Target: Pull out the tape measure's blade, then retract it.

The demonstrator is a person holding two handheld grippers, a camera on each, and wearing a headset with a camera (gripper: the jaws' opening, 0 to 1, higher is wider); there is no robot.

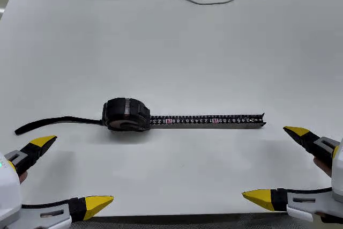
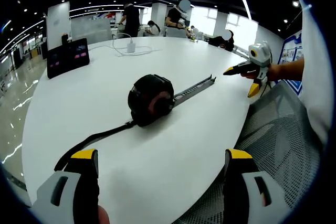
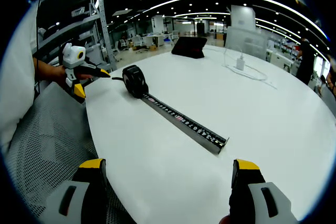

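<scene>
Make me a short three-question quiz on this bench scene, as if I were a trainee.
1. True or false: the tape measure's blade lies pulled out on the table.
2. The left gripper and right gripper are: A both open, touching nothing; B both shut; C clamped on the blade.
3. Fill in: the black strap trails from the case toward the ___ gripper.
Key: 1 true; 2 A; 3 left.
</scene>
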